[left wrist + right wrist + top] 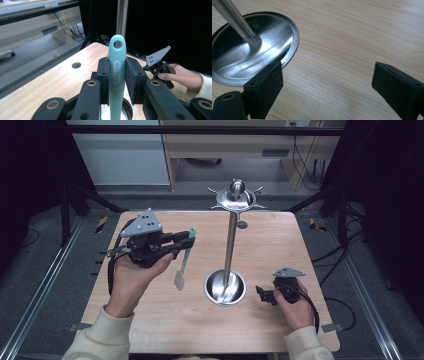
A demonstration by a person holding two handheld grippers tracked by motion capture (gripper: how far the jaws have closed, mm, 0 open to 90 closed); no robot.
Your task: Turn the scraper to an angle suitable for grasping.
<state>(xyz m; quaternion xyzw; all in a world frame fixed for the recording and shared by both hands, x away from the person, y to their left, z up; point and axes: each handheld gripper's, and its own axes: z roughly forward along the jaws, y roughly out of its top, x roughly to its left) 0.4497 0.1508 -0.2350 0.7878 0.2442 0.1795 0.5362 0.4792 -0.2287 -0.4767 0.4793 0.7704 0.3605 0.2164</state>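
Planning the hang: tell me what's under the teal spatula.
Under the spatula, held in the left gripper, lies bare table. In the left gripper view, the stand's dish shows below; the blade is hidden.

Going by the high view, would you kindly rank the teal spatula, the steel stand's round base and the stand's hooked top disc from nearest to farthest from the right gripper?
1. The steel stand's round base, just to the left of the right gripper on the wooden table.
2. The teal spatula, beyond the base, clamped in the left gripper.
3. The hooked top disc, up at the table's far edge.
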